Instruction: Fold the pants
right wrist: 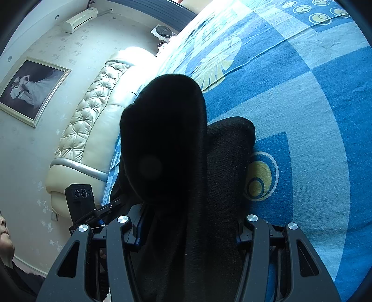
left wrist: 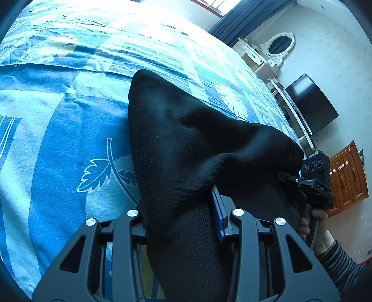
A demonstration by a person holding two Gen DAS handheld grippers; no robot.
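A bed with a blue patterned bedsheet (left wrist: pixel 58 120) fills the left wrist view, a dressing table with an oval mirror (left wrist: pixel 279 44), a dark TV (left wrist: pixel 311 104) and a wooden cabinet (left wrist: pixel 348 176) along the wall. The left gripper (left wrist: pixel 183 223) tilts down, its jaws pinching the black pants (left wrist: pixel 186 139), which bunch above the sheet. At right, a hand (left wrist: pixel 318 227) in a striped sleeve holds the right gripper (left wrist: pixel 309 176), lettered "DAS".

The right wrist view alone shows a tufted cream headboard (right wrist: pixel 93 111), a framed picture (right wrist: pixel 30 90) and an air conditioner (right wrist: pixel 79 19). Its jaws pinch a thick fold of the pants.
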